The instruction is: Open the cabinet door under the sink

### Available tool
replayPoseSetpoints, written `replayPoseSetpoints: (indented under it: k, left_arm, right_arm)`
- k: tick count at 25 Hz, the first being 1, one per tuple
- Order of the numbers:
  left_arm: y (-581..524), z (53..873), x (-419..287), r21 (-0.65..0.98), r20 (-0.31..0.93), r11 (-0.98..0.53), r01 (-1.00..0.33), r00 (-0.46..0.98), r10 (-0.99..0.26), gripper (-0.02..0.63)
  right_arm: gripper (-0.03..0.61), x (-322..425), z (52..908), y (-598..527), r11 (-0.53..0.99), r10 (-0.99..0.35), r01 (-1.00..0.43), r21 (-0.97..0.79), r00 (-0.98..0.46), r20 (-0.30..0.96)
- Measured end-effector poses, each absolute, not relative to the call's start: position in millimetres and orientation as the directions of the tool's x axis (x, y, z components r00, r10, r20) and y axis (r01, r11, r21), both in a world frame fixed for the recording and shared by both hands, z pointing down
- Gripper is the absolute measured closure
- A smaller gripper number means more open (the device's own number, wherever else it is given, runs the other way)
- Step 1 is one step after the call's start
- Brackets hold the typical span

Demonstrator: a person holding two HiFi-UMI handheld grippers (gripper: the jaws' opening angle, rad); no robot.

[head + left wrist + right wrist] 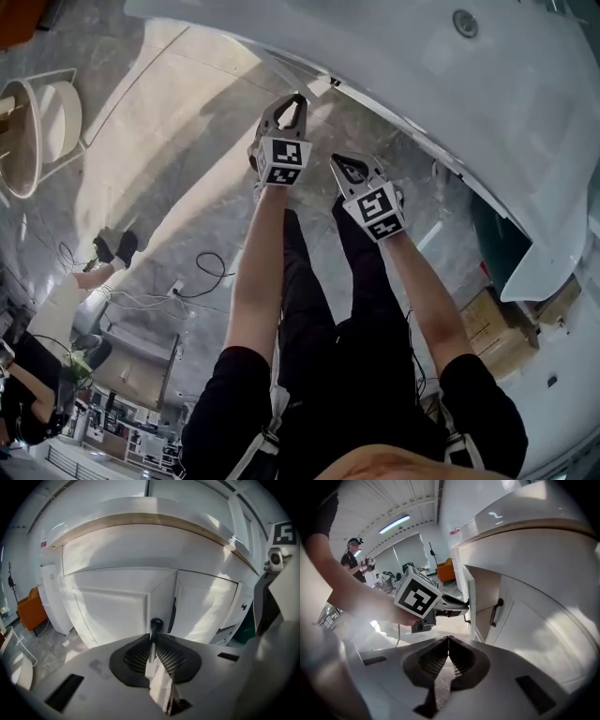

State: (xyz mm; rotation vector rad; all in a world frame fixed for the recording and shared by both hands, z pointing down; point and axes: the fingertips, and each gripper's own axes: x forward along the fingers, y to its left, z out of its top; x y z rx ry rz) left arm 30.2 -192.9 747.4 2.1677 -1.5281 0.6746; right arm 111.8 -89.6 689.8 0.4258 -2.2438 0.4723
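Observation:
Under the white sink counter [487, 84] stands a white two-door cabinet. Its left door [112, 613] is swung slightly out, with a dark gap [172, 616] beside the right door [206, 606]. My left gripper [153, 639] is shut on that door's black handle [155, 624]; in the head view the left gripper [292, 103] reaches the door edge. My right gripper [448, 641] is shut on nothing and hovers just beside the left gripper [418, 597], facing the right door's black handle [496, 612]. In the head view the right gripper [349, 169] sits lower right of the left.
An orange chair [30, 613] stands left of the cabinet. Cables [202, 277] lie on the marble floor, and a round white stool [37, 131] is far left. Cardboard boxes [497, 328] and a green bin [502, 244] sit right. Another person [354, 557] stands behind.

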Motion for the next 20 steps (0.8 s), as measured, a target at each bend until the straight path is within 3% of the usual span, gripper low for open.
replayPoseSetpoints:
  k: [15, 20]
  left_arm:
    - [-132, 746, -27, 0.113, 0.558, -0.263, -0.958, 0.280, -0.781, 0.566]
    - [-134, 753, -18, 0.110, 0.558, -0.320, -0.941, 0.325, -0.764, 0.566]
  right_arm:
    - [0.518, 53, 720, -59, 0.862, -0.133, -0.452, -0.229, -0.638, 0.759]
    - [0.518, 37, 727, -61, 0.851, -0.144, -0.472, -0.230, -0.631, 0.762]
